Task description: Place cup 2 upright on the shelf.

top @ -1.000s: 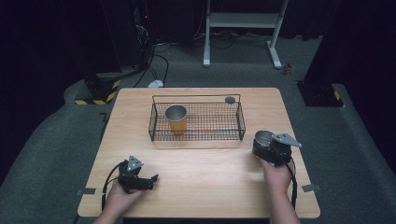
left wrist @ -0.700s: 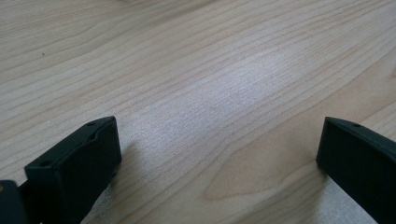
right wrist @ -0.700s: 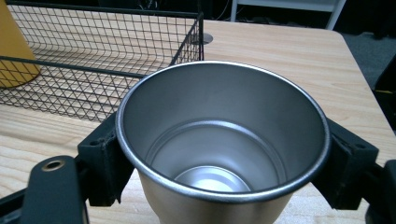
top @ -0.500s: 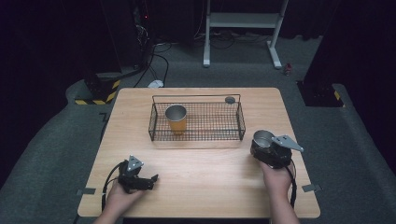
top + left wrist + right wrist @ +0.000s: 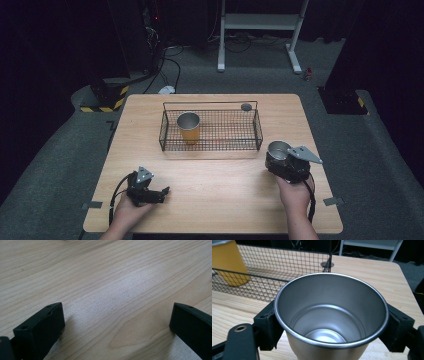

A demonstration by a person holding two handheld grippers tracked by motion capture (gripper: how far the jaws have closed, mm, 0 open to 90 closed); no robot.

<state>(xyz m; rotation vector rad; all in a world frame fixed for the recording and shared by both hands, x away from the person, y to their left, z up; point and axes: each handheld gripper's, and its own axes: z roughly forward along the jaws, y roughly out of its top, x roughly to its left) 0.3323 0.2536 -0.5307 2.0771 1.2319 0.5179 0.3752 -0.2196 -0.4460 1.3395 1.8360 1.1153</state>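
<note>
A pale wooden table (image 5: 215, 200) stands in a dark room. The right gripper (image 5: 281, 161) clamps an upright, empty silver metal cup (image 5: 330, 315) just beside the black wire basket (image 5: 210, 145) (an orange cup (image 5: 189, 128) stands inside). The left gripper (image 5: 159, 192) rests near the table's front, jaws wide apart, holding nothing.

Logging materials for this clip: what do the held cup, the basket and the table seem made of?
Cup in the right gripper: brushed metal, likely steel, given its dull grey sheen and rolled rim. Basket: thin black wire mesh, probably coated. Table: pale wood or wood-look laminate, grain lines visible.
</note>
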